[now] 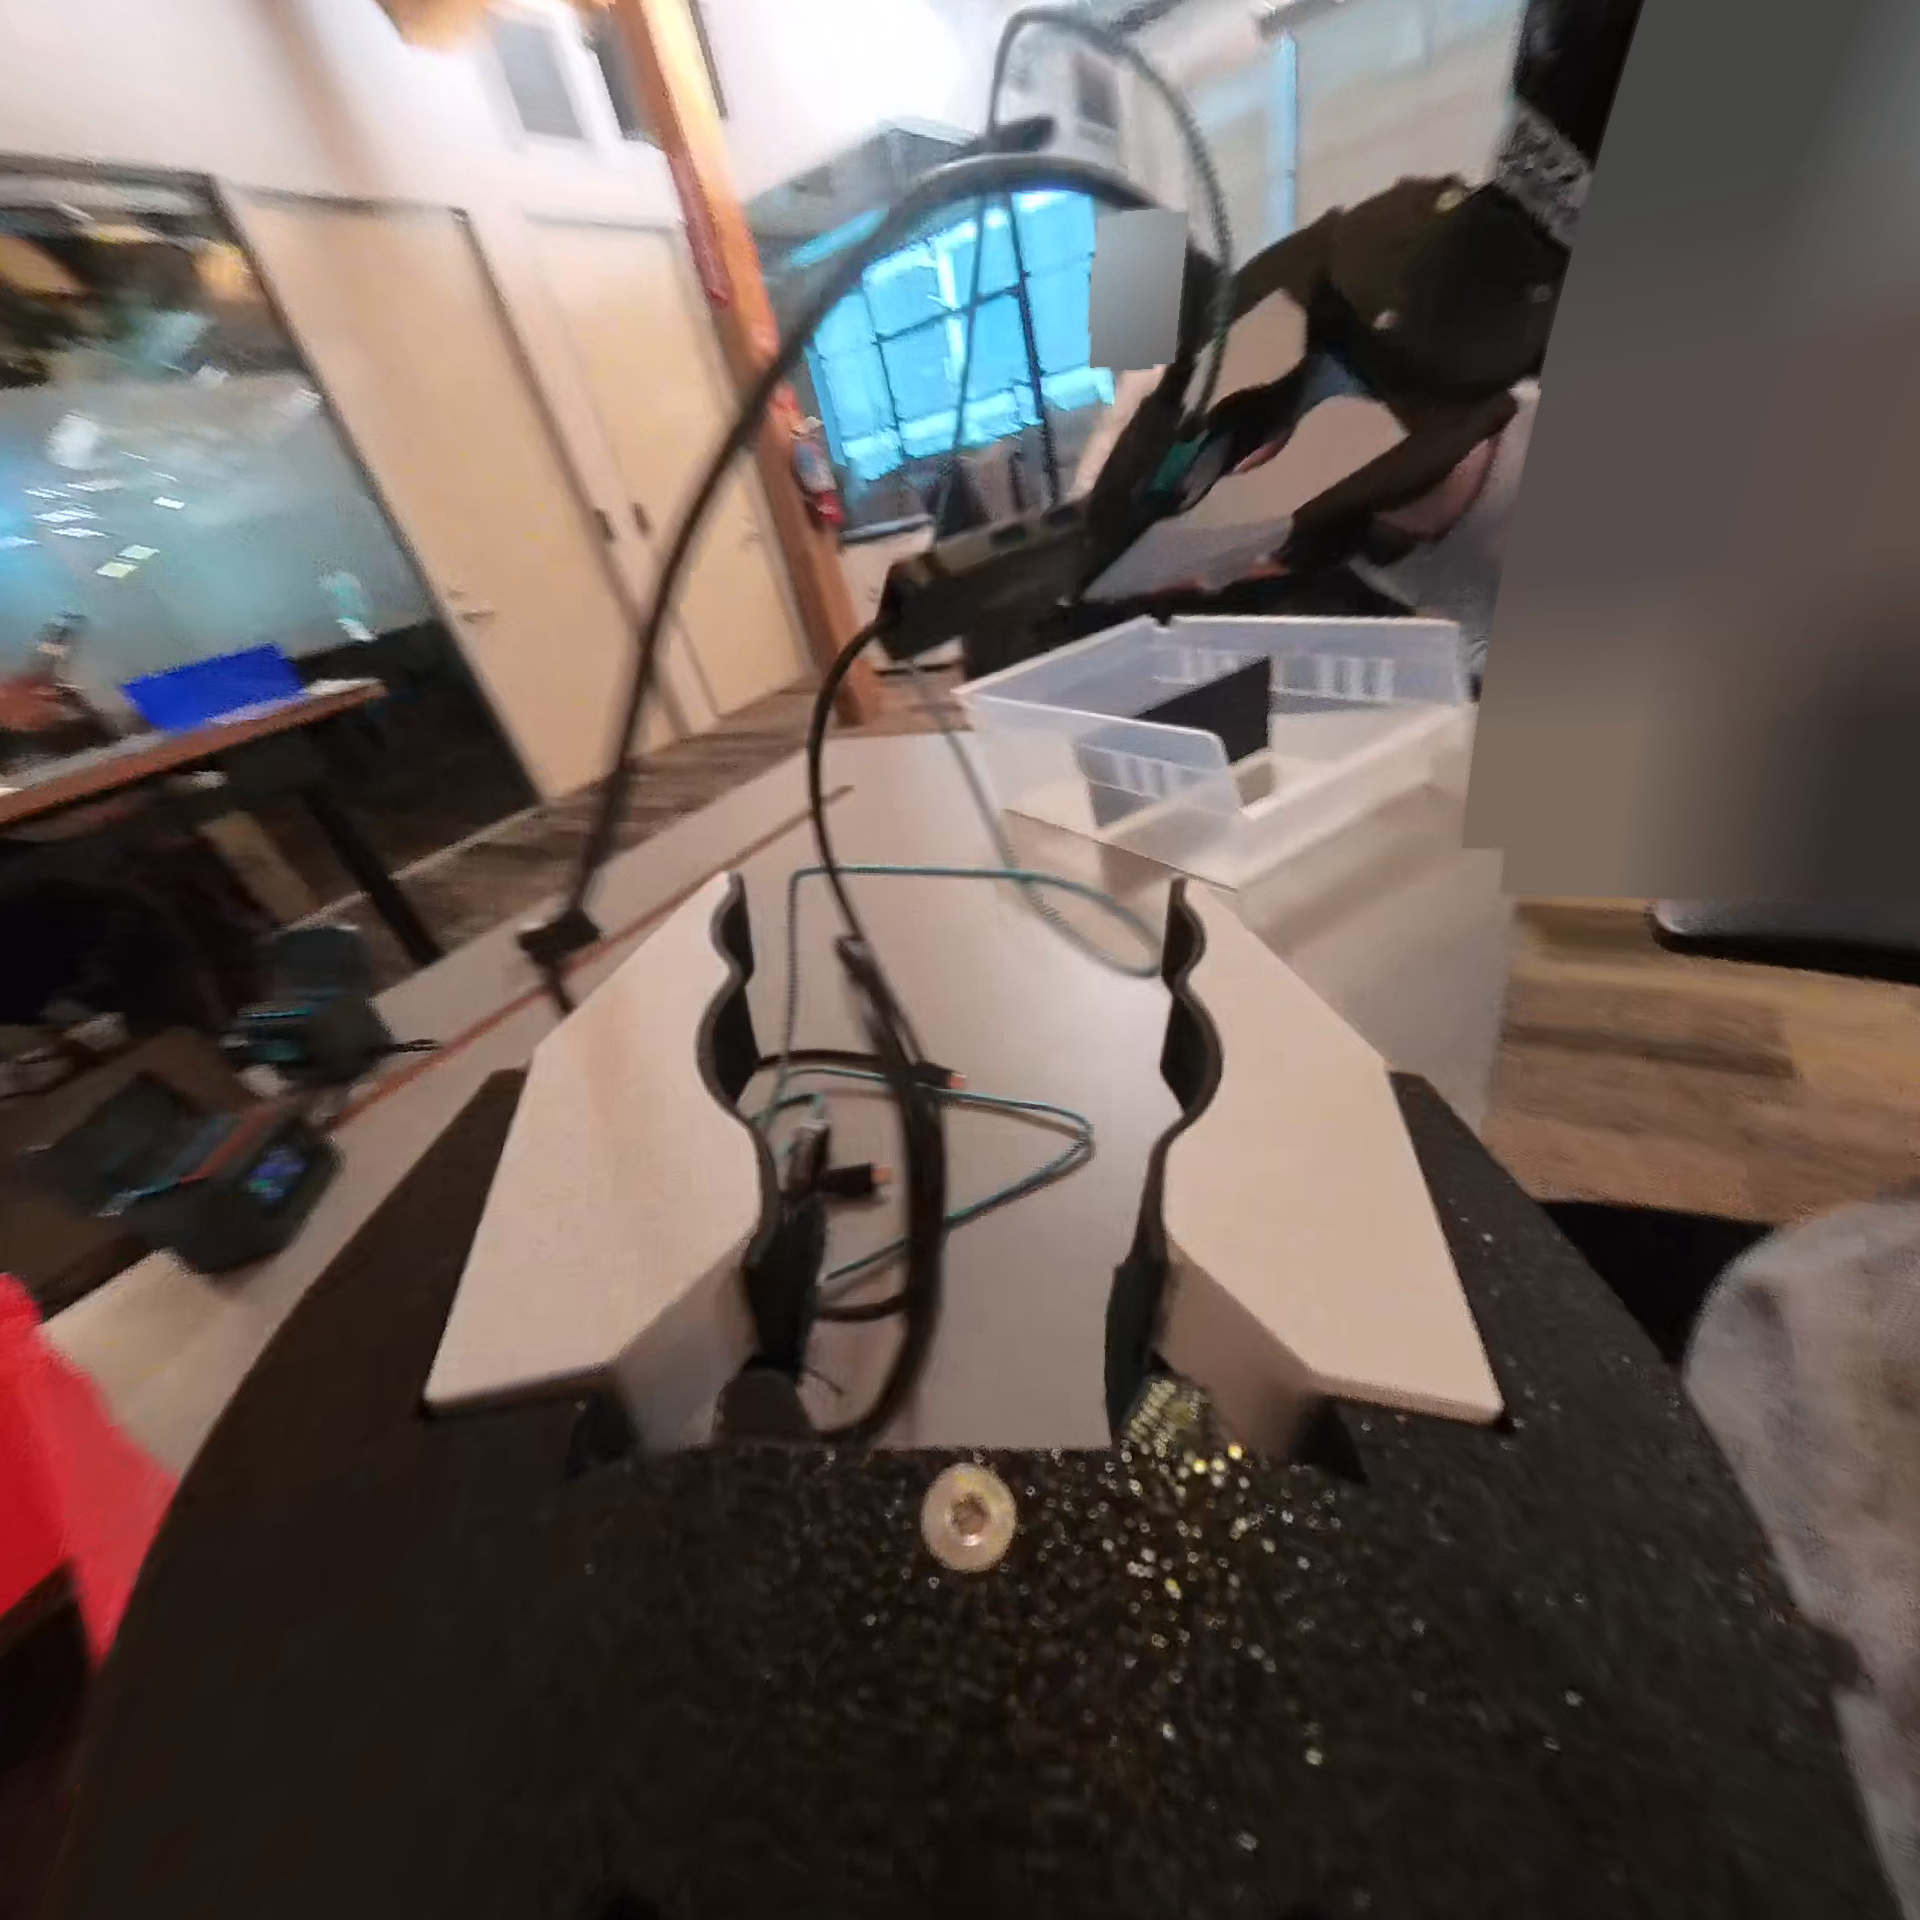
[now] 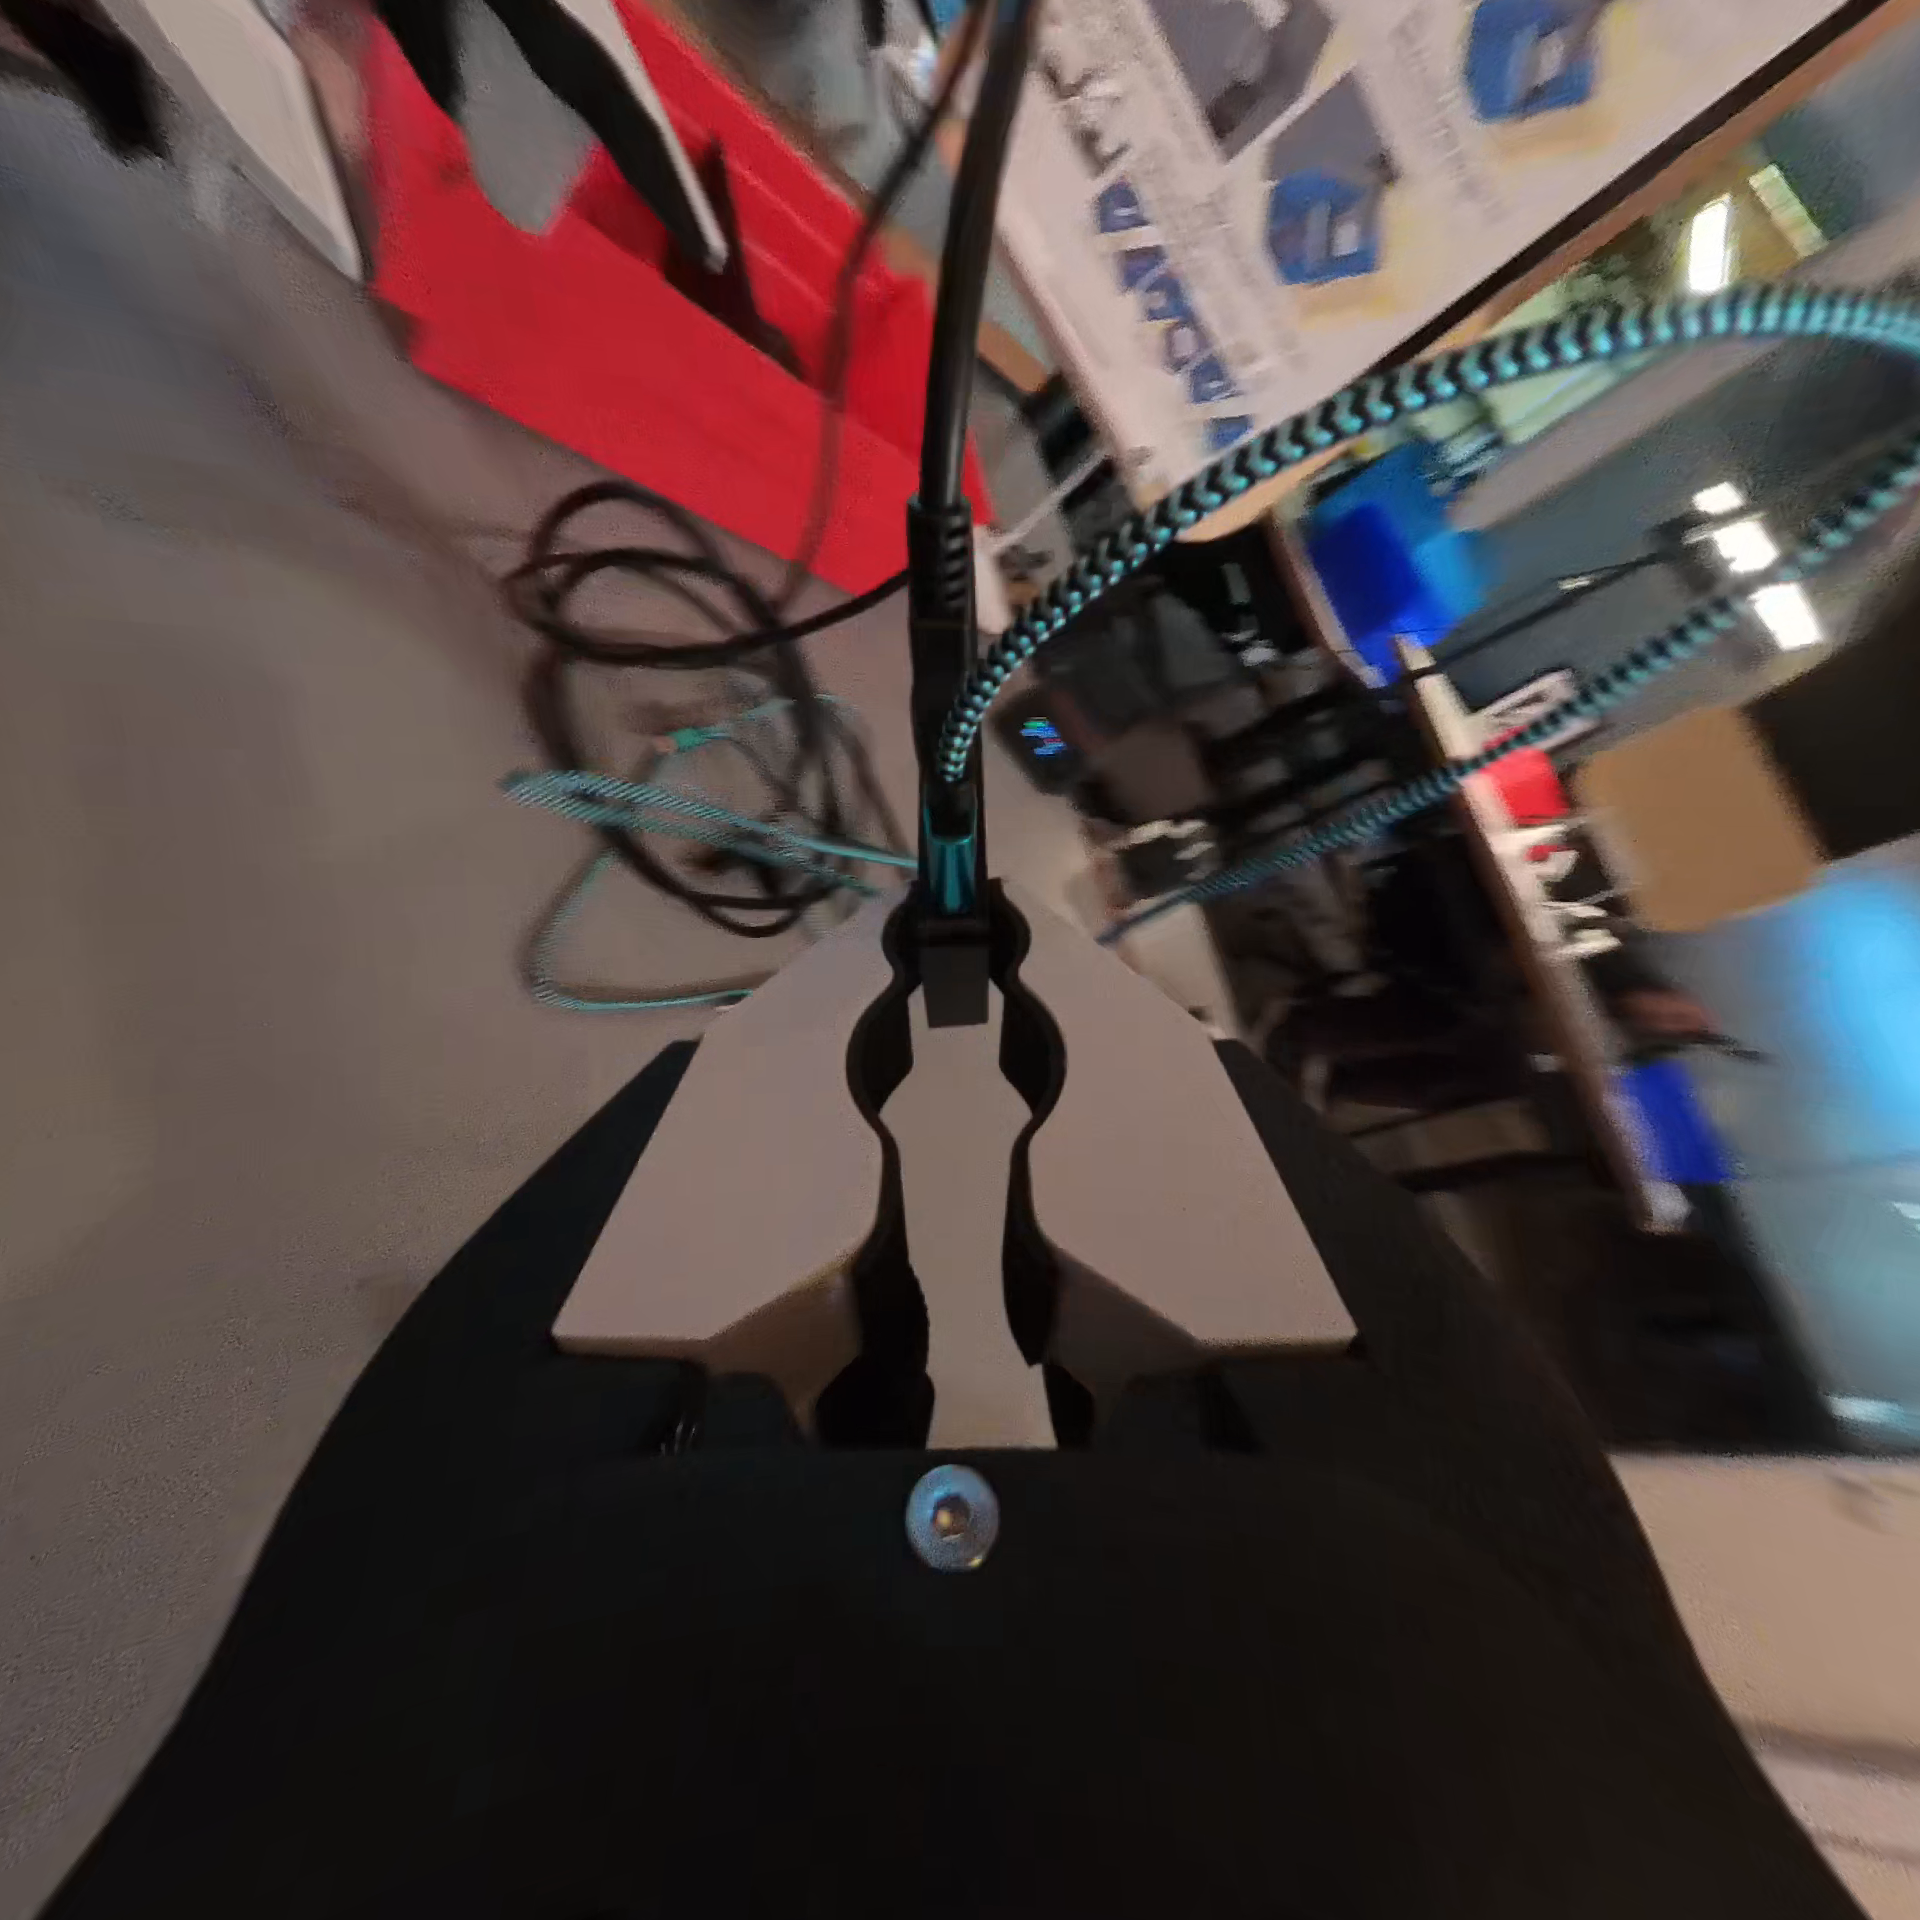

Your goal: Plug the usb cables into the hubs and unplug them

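Hub (image 2: 951, 971) pinched in right hand-held gripper (image 2: 951, 935); left hand-held gripper (image 1: 961, 935) spread.

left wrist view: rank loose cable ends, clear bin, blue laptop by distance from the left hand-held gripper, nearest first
1. Loose cable ends: on the table between the open left hand-held gripper's fingers, nearest.
2. Clear bin: ahead and right, further back on the table.
3. Blue laptop: far left, on another table across the room.

Clear plastic bin (image 1: 1226, 717) on pale table (image 1: 935, 790), red box (image 2: 665, 343), blue laptop (image 1: 213, 686) on brown desk (image 1: 177, 743)
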Tool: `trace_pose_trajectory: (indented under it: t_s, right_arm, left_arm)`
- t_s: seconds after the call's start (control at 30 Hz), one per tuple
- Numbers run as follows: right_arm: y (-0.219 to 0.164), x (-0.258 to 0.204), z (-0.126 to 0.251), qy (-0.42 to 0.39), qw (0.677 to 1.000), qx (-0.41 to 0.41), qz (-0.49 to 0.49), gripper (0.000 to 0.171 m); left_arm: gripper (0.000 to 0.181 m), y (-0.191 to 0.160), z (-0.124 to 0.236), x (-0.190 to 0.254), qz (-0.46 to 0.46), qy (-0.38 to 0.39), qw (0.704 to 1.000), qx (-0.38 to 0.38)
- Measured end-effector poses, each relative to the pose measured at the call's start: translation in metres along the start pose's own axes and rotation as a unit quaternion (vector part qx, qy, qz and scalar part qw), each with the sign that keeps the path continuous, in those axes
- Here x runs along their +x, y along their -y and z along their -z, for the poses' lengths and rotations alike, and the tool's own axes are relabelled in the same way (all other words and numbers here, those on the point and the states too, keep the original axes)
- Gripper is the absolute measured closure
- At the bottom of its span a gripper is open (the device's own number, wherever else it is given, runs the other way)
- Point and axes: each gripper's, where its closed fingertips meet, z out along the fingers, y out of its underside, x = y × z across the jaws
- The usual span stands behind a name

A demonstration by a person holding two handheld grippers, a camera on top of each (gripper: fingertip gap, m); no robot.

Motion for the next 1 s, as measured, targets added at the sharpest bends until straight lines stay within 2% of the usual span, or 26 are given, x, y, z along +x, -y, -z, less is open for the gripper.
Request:
trace_pose_trajectory:
  t_s: [0.2, 0.3, 0.5, 0.6, 0.7, 0.8, 0.9, 0.93, 1.0]
  right_arm:
    - [0.053, 0.099, 0.018, -0.094, 0.992, -0.01, 0.084, 0.163]
    - [0.084, 0.152, 0.029, -0.138, 0.984, -0.022, 0.11, 0.163]
    - [0.139, 0.244, 0.046, -0.192, 0.964, -0.083, 0.162, 0.162]
    - [0.158, 0.274, 0.052, -0.203, 0.958, -0.109, 0.171, 0.163]
    - [0.168, 0.288, 0.054, -0.201, 0.956, -0.129, 0.172, 0.162]
    - [0.167, 0.292, 0.052, -0.196, 0.952, -0.154, 0.18, 0.162]
    - [0.163, 0.293, 0.052, -0.188, 0.952, -0.167, 0.175, 0.163]
    - [0.16, 0.293, 0.053, -0.187, 0.953, -0.17, 0.169, 0.163]
    - [0.153, 0.293, 0.059, -0.183, 0.954, -0.175, 0.16, 0.162]
  left_arm:
    - [0.107, -0.001, 0.008, -0.031, 0.002, 0.086, 0.996, 0.01]
    - [0.104, -0.007, 0.006, -0.041, 0.011, 0.119, 0.993, 0.004]
    - [0.099, 0.006, -0.005, -0.049, 0.014, 0.138, 0.99, 0.026]
    - [0.082, 0.0, -0.026, -0.047, 0.029, 0.113, 0.993, 0.004]
    - [0.061, -0.024, -0.061, -0.042, 0.043, 0.09, 0.993, -0.055]
    - [0.06, -0.05, -0.101, -0.038, -0.026, 0.087, 0.99, -0.111]
    - [0.069, -0.091, -0.135, -0.044, -0.123, 0.09, 0.969, -0.194]
    - [0.078, -0.101, -0.142, -0.049, -0.152, 0.096, 0.961, -0.21]
    - [0.114, -0.113, -0.148, -0.063, -0.222, 0.122, 0.942, -0.219]
